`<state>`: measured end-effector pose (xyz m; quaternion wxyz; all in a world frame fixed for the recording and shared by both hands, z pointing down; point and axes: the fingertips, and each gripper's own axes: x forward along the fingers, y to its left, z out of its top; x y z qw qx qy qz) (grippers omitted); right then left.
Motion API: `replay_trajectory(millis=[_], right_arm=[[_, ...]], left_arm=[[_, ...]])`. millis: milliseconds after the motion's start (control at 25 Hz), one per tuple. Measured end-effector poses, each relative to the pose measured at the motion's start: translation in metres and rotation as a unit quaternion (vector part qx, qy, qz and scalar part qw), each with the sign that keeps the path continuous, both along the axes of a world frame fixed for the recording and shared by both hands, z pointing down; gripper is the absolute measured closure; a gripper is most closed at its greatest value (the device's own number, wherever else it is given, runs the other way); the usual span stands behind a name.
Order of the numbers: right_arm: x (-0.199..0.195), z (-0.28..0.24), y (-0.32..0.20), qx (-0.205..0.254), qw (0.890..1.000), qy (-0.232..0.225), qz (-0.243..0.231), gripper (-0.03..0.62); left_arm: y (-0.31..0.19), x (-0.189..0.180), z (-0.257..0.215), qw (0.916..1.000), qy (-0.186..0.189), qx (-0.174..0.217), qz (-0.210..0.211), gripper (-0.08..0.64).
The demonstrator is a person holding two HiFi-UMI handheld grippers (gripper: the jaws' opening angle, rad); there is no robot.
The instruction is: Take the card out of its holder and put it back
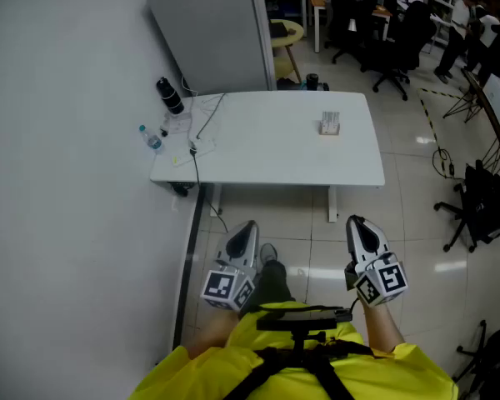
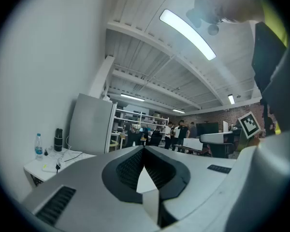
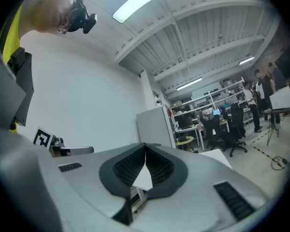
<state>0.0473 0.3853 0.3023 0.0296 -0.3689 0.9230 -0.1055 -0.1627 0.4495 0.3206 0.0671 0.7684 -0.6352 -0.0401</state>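
Both my claws hang low by my body, well short of the white table. My left claw is pressed together with nothing in it, and my right claw is the same. The card holder stands on the table's far right part, at 1 o'clock from the left claw and 11 o'clock from the right, well apart from both. It's too small to tell the card from the holder.
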Motion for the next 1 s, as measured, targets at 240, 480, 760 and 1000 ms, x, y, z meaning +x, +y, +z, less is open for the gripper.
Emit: replay_trajectory(millis=[240,480,760,1000], right_arm=[[-0.047,0.012,-0.085,-0.002,1.0,0.004,-0.005,0.584],[-0.113,0.002,-0.218,-0.006,1.0,0.001,0.007,0.584],[-0.155,-0.038,-0.325,0.028,0.998,0.007,0.05,0.584],[-0.092,0.0,-0.368,-0.003,0.988,0.039,0.148,0.584]], left_arm=[[-0.089,-0.046,0.013,1.0,0.007,-0.006,0.001,0.561],[-0.23,-0.095,0.0,0.9992,0.019,0.006,0.034,0.561],[-0.355,-0.125,-0.033,0.9946,-0.015,0.025,0.1,0.561],[-0.429,-0.078,-0.001,0.9846,-0.009,0.002,0.175,0.561]])
